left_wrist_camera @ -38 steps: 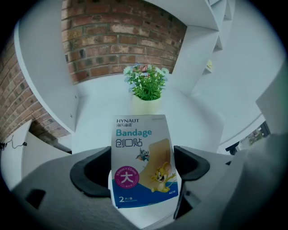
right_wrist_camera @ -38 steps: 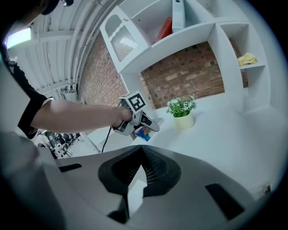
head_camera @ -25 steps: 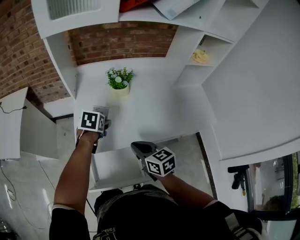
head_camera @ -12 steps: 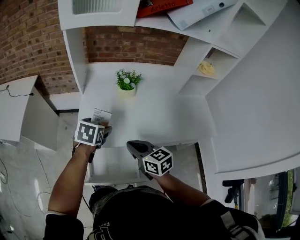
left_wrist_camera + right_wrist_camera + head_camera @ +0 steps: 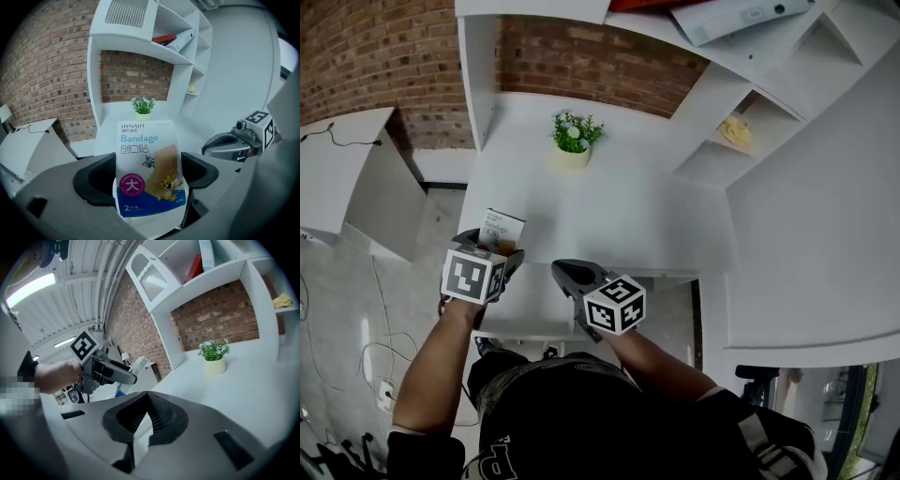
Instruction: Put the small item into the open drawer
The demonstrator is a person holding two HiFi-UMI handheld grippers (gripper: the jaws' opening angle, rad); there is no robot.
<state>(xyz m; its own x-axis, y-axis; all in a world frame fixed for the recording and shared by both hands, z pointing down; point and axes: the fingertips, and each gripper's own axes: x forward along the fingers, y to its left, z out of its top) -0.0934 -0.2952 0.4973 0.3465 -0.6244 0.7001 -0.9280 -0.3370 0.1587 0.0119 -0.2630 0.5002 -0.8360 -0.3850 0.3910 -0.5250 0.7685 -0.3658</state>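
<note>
A small bandage box (image 5: 148, 168), white and blue with a cartoon print, stands upright between the jaws of my left gripper (image 5: 494, 249), which is shut on it. In the head view the box (image 5: 502, 228) is over the front left corner of the white desk (image 5: 619, 216). Just below that edge the open drawer (image 5: 528, 305) sticks out toward me. My right gripper (image 5: 574, 276) hovers over the drawer, to the right of the left one; its pads meet with nothing between them (image 5: 142, 417).
A small potted plant (image 5: 574, 141) stands at the back of the desk. White shelves (image 5: 741, 141) rise on the right, with a yellow object in one cubby. A brick wall (image 5: 581, 61) lies behind, and cables trail on the floor (image 5: 356, 347) at left.
My left gripper has drawn the box back from over the desk top to its front left edge, nearer the drawer. The right gripper has stayed over the drawer.
</note>
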